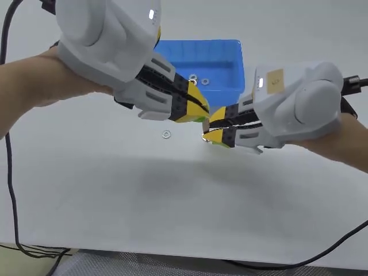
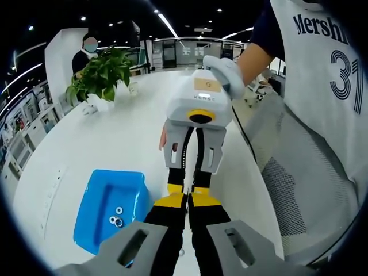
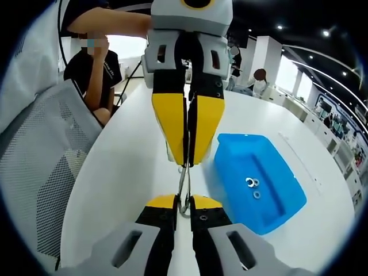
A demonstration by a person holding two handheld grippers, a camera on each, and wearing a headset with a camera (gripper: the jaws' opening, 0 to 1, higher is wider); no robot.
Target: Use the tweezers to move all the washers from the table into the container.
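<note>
**A:** How do the jaws stand?
**B:** The right gripper (image 3: pixel 183 201) is clamped on one end of the tweezers (image 3: pixel 183 184). The left gripper (image 3: pixel 187 161) is closed on the other end, tip to tip.
**A:** And the washer (image 1: pixel 166 134)?
**B:** It lies mid-bench (image 1: pixel 172 195), near the tips. The blue container (image 1: pixel 230 49) stands toward the far edge with a few washers (image 1: pixel 198 79) inside.
**A:** Which step?
**B:** Settling the grip, I'd judge. Next, one gripper must carry the tweezers alone and lower their points onto that washer.

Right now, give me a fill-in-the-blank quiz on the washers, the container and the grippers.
The container is coloured ___. Inside it lie ___ washers. One washer lies outside it on the ___. The left gripper and right gripper meet tip to tip, both gripping the thin metal ___.
Missing words: blue; three; table; tweezers.
</note>
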